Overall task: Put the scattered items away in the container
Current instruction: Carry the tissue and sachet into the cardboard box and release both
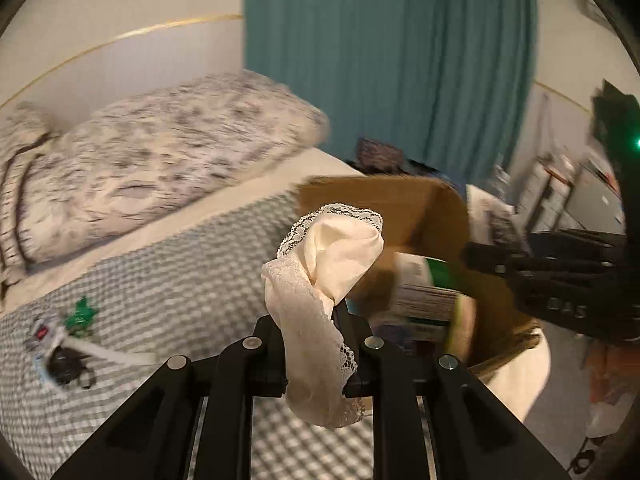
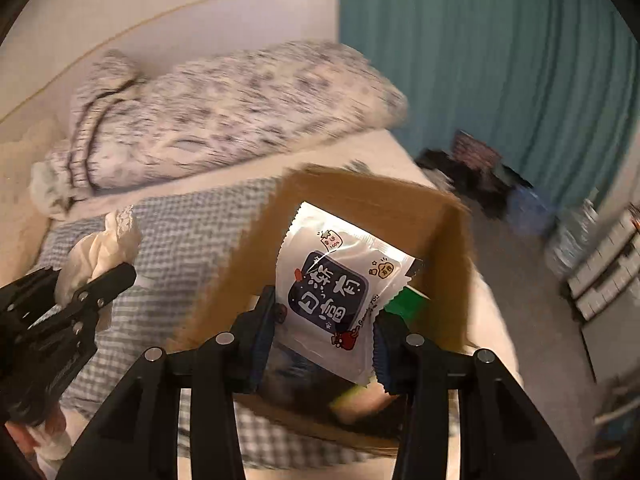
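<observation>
The left gripper [image 1: 310,316] pinches a cream lace cloth [image 1: 324,280] above the checked bed [image 1: 168,288]. The right gripper [image 2: 326,320], jaws parted, has a white snack packet [image 2: 340,284] between them over the cardboard box [image 2: 452,264].

We see the cardboard box [image 2: 360,208] standing on the checked blanket [image 2: 192,232] near the bed's edge, with the pillow [image 2: 240,112] behind it toward eleven o'clock and the curtain [image 2: 500,72] at one o'clock. In the right wrist view the sachet [image 2: 340,288] sits between the right gripper [image 2: 326,344] fingers, above the box's opening, over the items inside. At nine o'clock of the box the left gripper [image 2: 116,276] holds the lace cloth [image 2: 108,248] above the blanket. In the left wrist view the cloth [image 1: 320,280] hangs between the fingers, the box [image 1: 400,208] lies at one o'clock, and small scattered items [image 1: 68,340] lie on the blanket at nine o'clock
</observation>
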